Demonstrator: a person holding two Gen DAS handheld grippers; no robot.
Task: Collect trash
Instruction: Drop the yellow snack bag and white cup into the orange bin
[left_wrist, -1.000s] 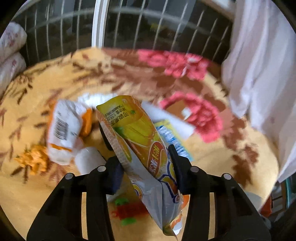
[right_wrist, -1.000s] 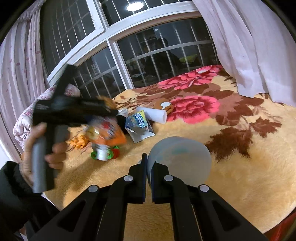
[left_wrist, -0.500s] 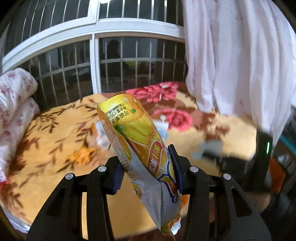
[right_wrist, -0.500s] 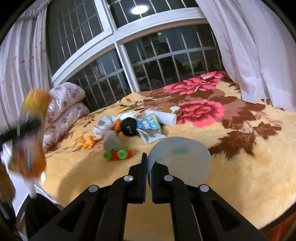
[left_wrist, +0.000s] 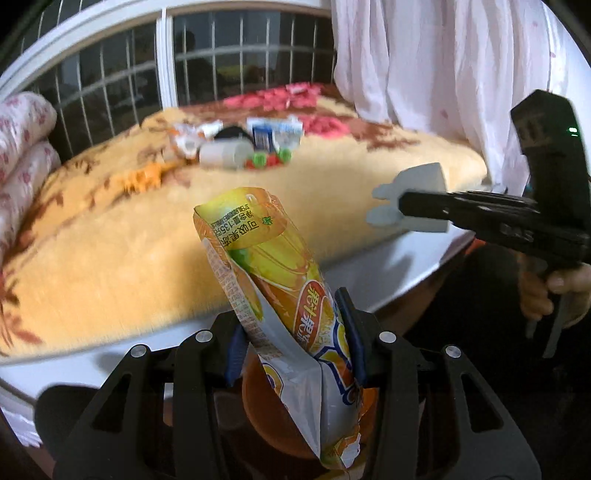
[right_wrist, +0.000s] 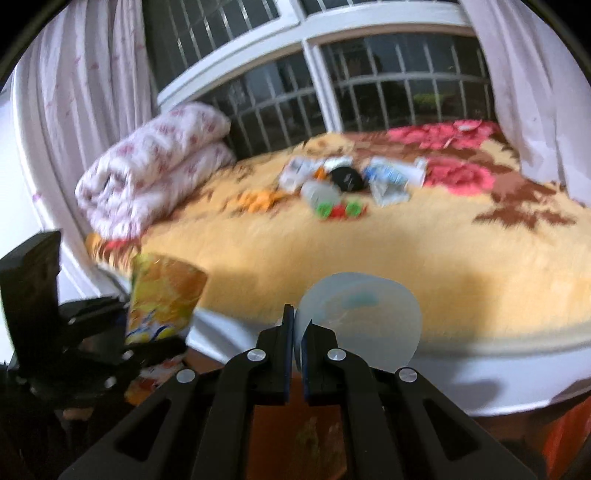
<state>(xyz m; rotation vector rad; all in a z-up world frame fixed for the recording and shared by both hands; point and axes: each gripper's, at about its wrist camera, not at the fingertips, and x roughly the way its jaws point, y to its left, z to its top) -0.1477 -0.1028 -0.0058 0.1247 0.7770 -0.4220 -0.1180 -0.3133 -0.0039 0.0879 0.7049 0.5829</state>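
Two grippers, each carrying one piece of trash, both off the near edge of the bed (left_wrist: 110, 240).

Left gripper (left_wrist: 295, 339): jaws pinch an orange and yellow snack packet (left_wrist: 273, 280) at its lower half. Packet's long axis runs from lower right of the frame, near the camera, up and left toward the bed; its sealed yellow end points up and away, its torn silvery end hangs down below the fingers. An orange round shape shows under it, too hidden to name.

Right gripper (right_wrist: 297, 332): jaws pressed nearly together on the edge of a pale translucent lid (right_wrist: 362, 317), which stands on edge, its flat face toward the camera, right of the fingers.

Blanket (right_wrist: 406, 251): yellow with red and brown flowers, covering the bed.

Remaining litter at upper centre, blurred: white cup (right_wrist: 319, 192) on its side, green and red toy (right_wrist: 338, 210) just in front, black round item (right_wrist: 347, 179), blue and white packet (right_wrist: 388, 181), white wrapper (right_wrist: 295, 173).

Folded quilt (right_wrist: 155, 162), left, against the barred window (right_wrist: 369, 96).
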